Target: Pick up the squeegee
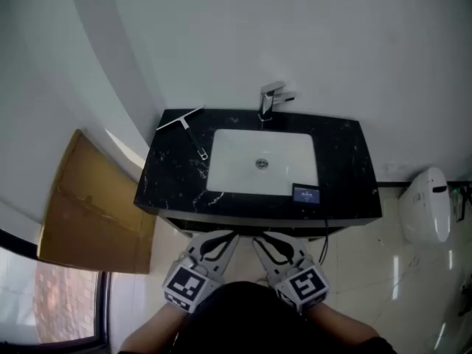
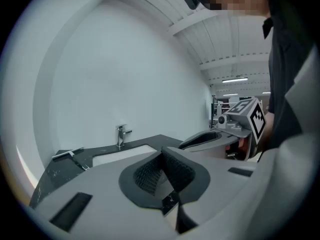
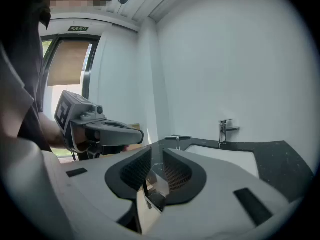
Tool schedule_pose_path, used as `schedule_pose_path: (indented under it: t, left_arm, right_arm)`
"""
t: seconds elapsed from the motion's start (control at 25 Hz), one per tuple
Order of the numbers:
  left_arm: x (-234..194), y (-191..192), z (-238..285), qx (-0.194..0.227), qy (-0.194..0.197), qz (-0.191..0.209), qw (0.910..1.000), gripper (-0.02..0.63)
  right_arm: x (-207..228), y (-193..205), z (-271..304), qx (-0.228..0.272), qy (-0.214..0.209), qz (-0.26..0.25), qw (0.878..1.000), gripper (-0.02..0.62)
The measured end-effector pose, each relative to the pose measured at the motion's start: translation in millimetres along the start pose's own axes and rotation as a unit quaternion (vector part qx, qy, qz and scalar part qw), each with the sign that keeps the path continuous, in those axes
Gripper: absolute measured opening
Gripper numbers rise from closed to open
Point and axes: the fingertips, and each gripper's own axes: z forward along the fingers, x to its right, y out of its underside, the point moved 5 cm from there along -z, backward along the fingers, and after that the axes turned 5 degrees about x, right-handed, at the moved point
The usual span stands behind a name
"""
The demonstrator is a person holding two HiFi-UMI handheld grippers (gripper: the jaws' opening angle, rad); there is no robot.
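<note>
Task not yet begun: the squeegee is untouched and the whole reach, grip and lift remain. Both tools are held low in front of the person, short of the vanity's near edge and well apart from the target. The left gripper (image 2: 161,159) is clenched, its ribbed pads meeting at the tips on nothing. The right gripper (image 3: 153,159) stands released by a narrow gap, with only the counter showing through it. The chrome-bladed squeegee with a thin dark handle (image 1: 184,122) lies flat at the counter's far left corner, blade toward the wall and handle angled toward the basin. The room has a plain white wall (image 1: 295,35) behind and a glossy pale tiled floor (image 1: 398,286). The black white-veined stone countertop (image 1: 177,175) is dry as far as can be judged. A brown cardboard sheet (image 1: 88,205) leans to its left. A white rectangular basin (image 1: 236,161) is set in the middle. A white rounded fixture (image 1: 426,205) stands at the right. A chrome tap (image 1: 269,98) stands behind the basin. A small blue-screened device (image 1: 306,193) sits at the basin's near right rim.
</note>
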Motion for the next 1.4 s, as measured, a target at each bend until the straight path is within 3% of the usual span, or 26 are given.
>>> schedule_pose_path:
  t: [0.08,0.24,0.44,0.68,1.04,1.4]
  left_arm:
    - [-6,-3,2,0.003,-0.014,0.001,0.9999,0.0]
    - [-18,-7,1,0.005,-0.048,0.001,0.9988,0.0]
    - [-28,-9,-8,0.001,-0.075,0.0,0.9972,0.0]
    - [-61,-2,-14,-0.003,-0.069,-0.004,0.9976,0.0]
    - [-132,12,-25,0.005,-0.041,-0.028,0.9987,0.0]
    - [-187,36,-51,-0.007,-0.063,-0.057,0.9963,0.0]
  right_arm:
    - [8,-4,6,0.0,-0.008,-0.003,1.0,0.074]
    - [18,-9,21,-0.004,-0.02,-0.004,1.0,0.178]
    - [22,-12,46,-0.008,-0.037,-0.007,0.999,0.178]
    - [34,-17,108,-0.031,-0.021,-0.021,0.999,0.178]
    - [53,-26,244,-0.061,0.018,-0.037,0.997,0.178]
    - [100,-22,378,-0.108,0.056,-0.05,0.991,0.178]
